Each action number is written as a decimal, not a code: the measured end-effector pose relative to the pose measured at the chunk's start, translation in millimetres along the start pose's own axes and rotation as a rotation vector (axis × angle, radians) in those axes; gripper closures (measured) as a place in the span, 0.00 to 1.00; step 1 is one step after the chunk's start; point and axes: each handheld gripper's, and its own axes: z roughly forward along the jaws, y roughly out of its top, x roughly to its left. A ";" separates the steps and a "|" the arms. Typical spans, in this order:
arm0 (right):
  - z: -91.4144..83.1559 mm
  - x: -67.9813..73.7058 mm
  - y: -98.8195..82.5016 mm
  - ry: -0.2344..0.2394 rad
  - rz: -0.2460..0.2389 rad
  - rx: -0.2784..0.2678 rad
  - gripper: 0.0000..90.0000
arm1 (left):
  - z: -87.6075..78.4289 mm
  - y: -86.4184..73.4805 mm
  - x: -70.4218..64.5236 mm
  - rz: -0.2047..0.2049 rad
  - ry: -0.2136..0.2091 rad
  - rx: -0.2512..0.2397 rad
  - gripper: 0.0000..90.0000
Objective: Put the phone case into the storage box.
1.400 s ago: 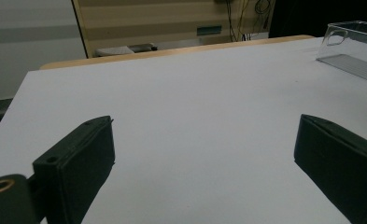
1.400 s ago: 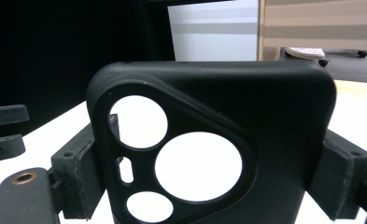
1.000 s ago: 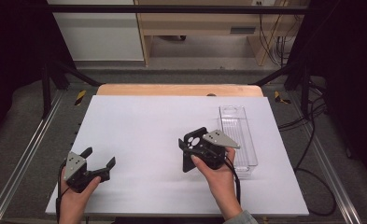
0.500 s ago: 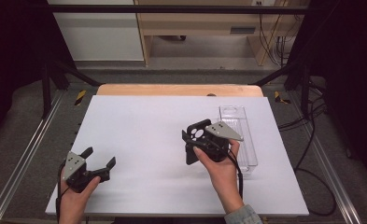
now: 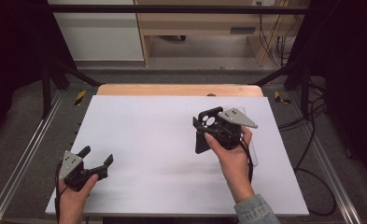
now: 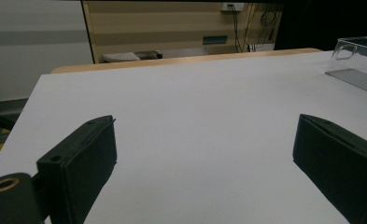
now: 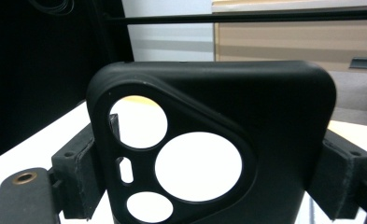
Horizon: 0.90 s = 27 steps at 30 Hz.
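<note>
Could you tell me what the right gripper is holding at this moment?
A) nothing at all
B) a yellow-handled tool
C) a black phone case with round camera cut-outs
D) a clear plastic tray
C: in the right gripper view the jaws press on both side edges of the black phone case, whose round cut-outs face the camera; the high view shows the right gripper carrying it above the white table.

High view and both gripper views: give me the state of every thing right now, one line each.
Black phone case: clamped across its width by the right tool, held upright above the table, camera cutouts toward the lens.
Right tool: shut on the phone case.
Left tool: open, nothing between its jaws, low over the table's near-left corner.
Clear plastic tray: on the table, looks empty.
White table: bare in the middle.
</note>
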 end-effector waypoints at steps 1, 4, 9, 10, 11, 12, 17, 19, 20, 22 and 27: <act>-0.2 -1.0 1.8 -0.004 0.002 -0.002 0.16 | -0.2 0.1 -0.5 0.002 0.000 0.000 0.07; 0.6 -5.6 8.5 -0.014 0.003 -0.002 0.16 | 0.1 0.2 -1.9 0.007 -0.004 0.002 0.07; 7.4 -12.8 17.5 -0.036 0.004 -0.005 0.16 | 0.7 -0.4 -3.5 0.014 -0.010 0.007 0.07; 10.2 -15.4 19.5 -0.043 0.000 -0.006 0.16 | 1.0 -0.6 -3.2 0.018 -0.009 0.011 0.07; 13.6 -18.4 21.2 -0.051 -0.002 -0.009 0.16 | 1.2 -0.4 -3.0 0.017 -0.009 0.013 0.07; 15.6 -20.5 22.1 -0.054 -0.002 -0.009 0.16 | 1.5 -0.2 -3.0 0.009 -0.011 0.011 0.07; 23.9 -34.1 29.3 -0.083 0.004 -0.021 0.16 | 2.5 -1.8 -4.8 0.019 -0.019 0.027 0.06; 26.2 -39.1 32.6 -0.095 0.002 -0.023 0.16 | 3.0 -2.1 -4.5 0.019 -0.023 0.029 0.06; 26.9 -41.4 34.5 -0.102 0.001 -0.026 0.16 | 3.4 -2.2 -4.2 0.019 -0.023 0.030 0.06; 28.1 -45.7 38.1 -0.115 -0.008 -0.034 0.16 | 3.8 -2.8 -3.7 0.021 -0.022 0.034 0.06; 30.8 -54.4 42.6 -0.149 -0.006 -0.052 0.16 | 4.7 -2.3 -3.5 0.015 -0.024 0.030 0.05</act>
